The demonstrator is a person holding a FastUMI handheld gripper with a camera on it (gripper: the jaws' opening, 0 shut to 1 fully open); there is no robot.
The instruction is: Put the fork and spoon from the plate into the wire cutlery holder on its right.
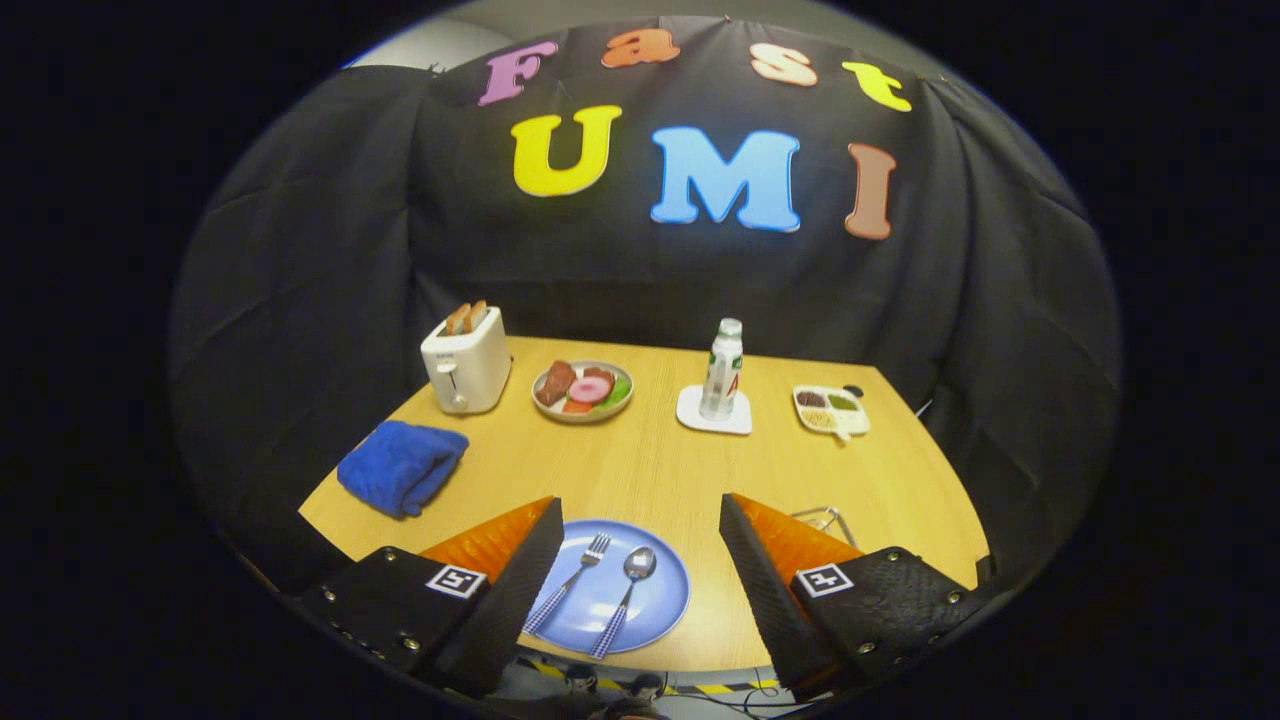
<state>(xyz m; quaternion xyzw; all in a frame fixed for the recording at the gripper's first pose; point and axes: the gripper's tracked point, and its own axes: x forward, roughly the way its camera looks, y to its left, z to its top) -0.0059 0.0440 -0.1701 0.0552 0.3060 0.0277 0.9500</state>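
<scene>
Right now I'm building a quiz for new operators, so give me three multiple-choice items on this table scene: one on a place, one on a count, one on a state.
1. Where do the fork and spoon lie?
A. on the blue plate between the fingers
B. on the blue cloth
C. inside the wire holder

2. How many toast slices stand in the toaster?
A. none
B. two
C. four

3. What are the fingers of the gripper at?
A. shut on the fork
B. shut on the spoon
C. open, holding nothing

Key:
1 A, both pieces rest side by side on the plate, handles toward the camera.
2 B, two slices stick up from the slots.
3 C, the fingers stand wide apart either side of the plate, touching no cutlery; the wire holder peeks out beyond the right finger.
</scene>
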